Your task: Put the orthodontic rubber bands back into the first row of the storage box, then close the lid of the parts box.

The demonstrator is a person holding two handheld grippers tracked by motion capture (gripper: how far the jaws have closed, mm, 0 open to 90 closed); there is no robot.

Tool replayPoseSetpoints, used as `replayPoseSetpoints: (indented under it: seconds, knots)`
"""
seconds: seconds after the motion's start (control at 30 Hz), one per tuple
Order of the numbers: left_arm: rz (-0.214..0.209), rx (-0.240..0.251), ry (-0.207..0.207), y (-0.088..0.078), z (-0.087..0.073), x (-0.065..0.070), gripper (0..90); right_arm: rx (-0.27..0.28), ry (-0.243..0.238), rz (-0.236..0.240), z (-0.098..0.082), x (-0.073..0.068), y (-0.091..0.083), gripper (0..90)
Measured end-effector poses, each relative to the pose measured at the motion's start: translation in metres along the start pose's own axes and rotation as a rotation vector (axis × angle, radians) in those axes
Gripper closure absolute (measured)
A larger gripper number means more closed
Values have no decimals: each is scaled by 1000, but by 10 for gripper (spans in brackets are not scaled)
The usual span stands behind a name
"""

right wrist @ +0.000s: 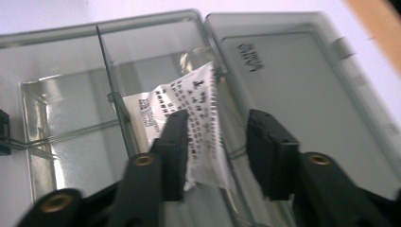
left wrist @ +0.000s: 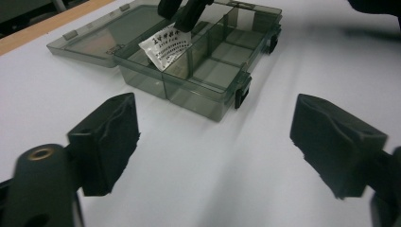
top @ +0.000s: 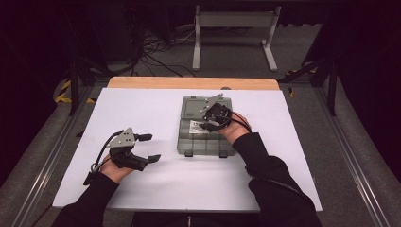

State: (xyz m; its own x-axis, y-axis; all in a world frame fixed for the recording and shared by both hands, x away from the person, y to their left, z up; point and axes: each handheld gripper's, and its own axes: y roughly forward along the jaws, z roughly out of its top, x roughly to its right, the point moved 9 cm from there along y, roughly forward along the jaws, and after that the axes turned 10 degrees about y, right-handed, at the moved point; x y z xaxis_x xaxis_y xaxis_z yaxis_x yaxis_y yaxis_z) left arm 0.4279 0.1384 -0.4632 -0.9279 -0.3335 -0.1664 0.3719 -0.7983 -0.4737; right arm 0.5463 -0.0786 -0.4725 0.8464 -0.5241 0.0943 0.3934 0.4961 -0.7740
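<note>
A smoky clear compartment box [top: 188, 144] lies open on the white table top [top: 142, 109], its lid [top: 191, 107] folded flat toward the far side. A white printed sachet [right wrist: 203, 113] leans against a divider in a far compartment. My right gripper [right wrist: 215, 151] reaches into the box from the right. Its jaws stand apart around the sachet; the left pad is against it and the right pad is clear of it. In the high view, my left gripper [top: 152, 147] rests on the table left of the box, jaws wide open with nothing between them. The left gripper view looks across its jaws [left wrist: 215, 142] at the box [left wrist: 189, 97] and sachet [left wrist: 165, 47].
The box has several compartments [left wrist: 215, 71] with nothing in them and two dark latches [left wrist: 242, 90] on its near wall. A wooden strip [top: 189, 82] edges the table's far side. Beyond lie cables and a white stand [top: 234, 28] on the floor.
</note>
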Motion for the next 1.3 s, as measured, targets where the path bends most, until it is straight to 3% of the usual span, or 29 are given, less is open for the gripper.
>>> replayPoseSetpoints:
  seconds: [0.13,0.2,0.23,0.33,0.47,0.57,0.67,1.0,1.3]
  knots:
    - [1,-11,-8,2,6,-9,365,40,30,-15,-1,7,-23,630]
    - [7,-8,-13,4,8,-12,498,53,49,-16,-3,10,-32,663]
    - [9,-8,-20,5,10,-16,498,60,66,-20,-6,12,-39,734]
    - [11,-22,-25,8,13,-22,724,66,123,-24,-17,21,-59,879]
    - [14,-62,-18,13,17,-32,872,63,164,-27,-25,28,-68,899]
    - [29,-92,-34,17,20,-41,894,53,178,-34,-32,33,-72,899]
    - [31,-91,-60,22,23,-49,896,49,192,-37,-38,37,-73,899]
    - [54,-140,-81,40,29,-71,896,41,248,-42,-50,56,-71,899]
    - [81,-182,-143,56,32,-90,896,34,277,-48,-55,74,-67,899]
